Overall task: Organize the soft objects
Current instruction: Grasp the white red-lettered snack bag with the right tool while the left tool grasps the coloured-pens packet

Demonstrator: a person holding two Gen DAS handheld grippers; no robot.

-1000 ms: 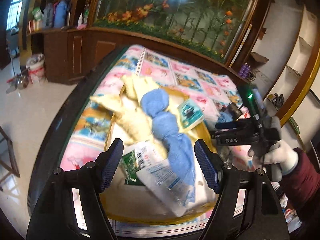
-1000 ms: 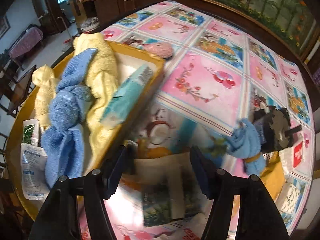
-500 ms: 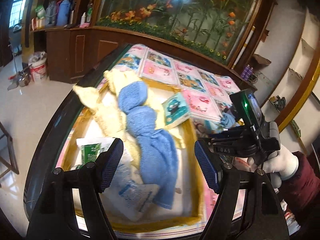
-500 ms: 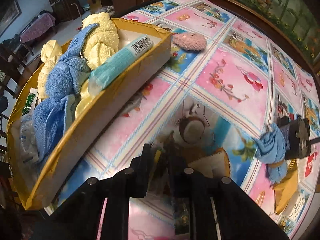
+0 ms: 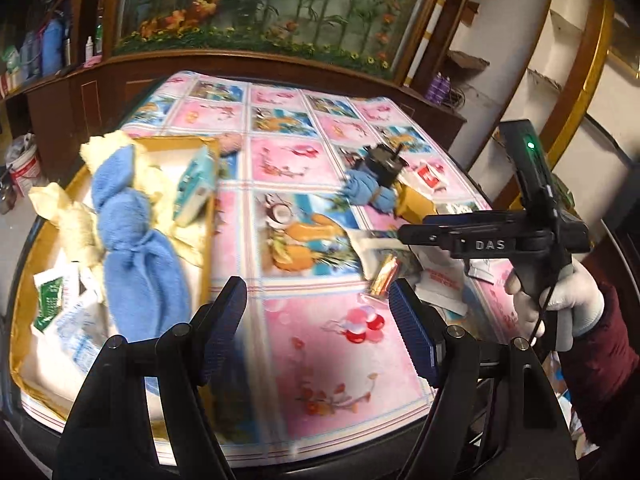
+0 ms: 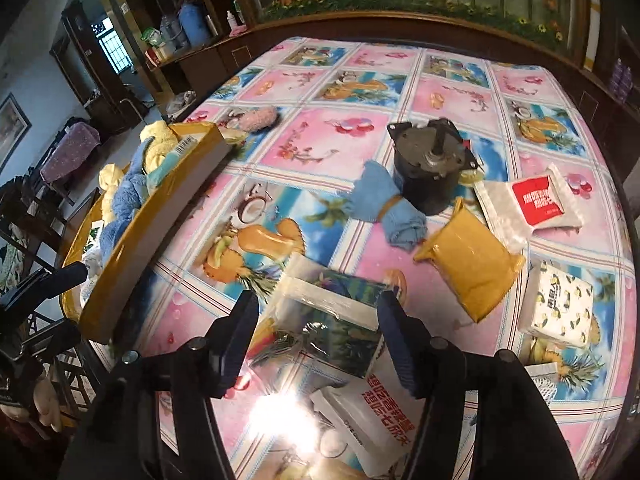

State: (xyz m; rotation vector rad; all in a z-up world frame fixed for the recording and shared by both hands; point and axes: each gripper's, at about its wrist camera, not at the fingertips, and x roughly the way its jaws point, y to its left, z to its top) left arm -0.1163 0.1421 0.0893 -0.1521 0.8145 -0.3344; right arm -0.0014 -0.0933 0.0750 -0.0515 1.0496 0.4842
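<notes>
A clear packet [image 6: 336, 316] lies flat on the tabletop [image 6: 332, 140] between the right gripper's [image 6: 318, 332] wide-open jaws, not pinched. Left of it the yellow tray [image 5: 210, 216] holds one blue towel [image 5: 136, 248] and two yellow ones. The left gripper [image 5: 318, 328] hovers spread wide, holding nothing.

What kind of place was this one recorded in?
Probably a lived-in home, a dining or living room: a table under a patterned oilcloth, dark wooden cabinets holding bottles, and a large floral panel behind.
</notes>
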